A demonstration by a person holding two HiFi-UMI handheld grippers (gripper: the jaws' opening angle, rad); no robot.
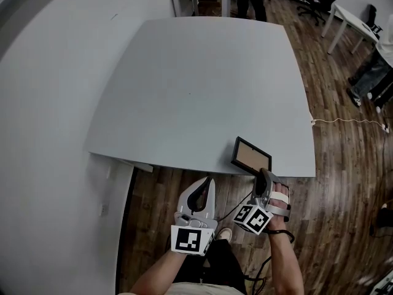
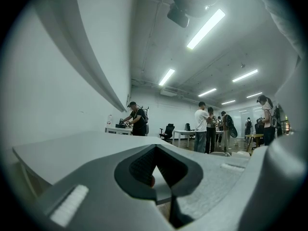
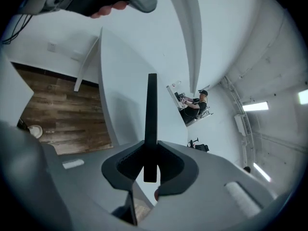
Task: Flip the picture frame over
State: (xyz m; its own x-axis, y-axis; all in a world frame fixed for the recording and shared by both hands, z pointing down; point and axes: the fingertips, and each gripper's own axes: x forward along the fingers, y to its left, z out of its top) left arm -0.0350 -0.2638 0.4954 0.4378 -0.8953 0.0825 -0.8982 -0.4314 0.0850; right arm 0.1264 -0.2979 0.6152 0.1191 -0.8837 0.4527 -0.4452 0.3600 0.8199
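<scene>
Two handheld grippers sit by the near edge of the large pale grey table [image 1: 196, 91]. On the left, the grey left gripper [image 1: 207, 183] hangs over the brown wood-plank floor [image 1: 344, 183] just short of that edge, its jaws closed together on nothing. Further right, the black-rimmed rectangular picture frame [image 1: 250, 155] stands tilted at the table's near edge, its brown face upward. The right gripper [image 1: 263, 174] has its jaws narrowly parted, clamped on the frame's thin near edge.

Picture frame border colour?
Black; the picture frame shows best in the head view.
</scene>
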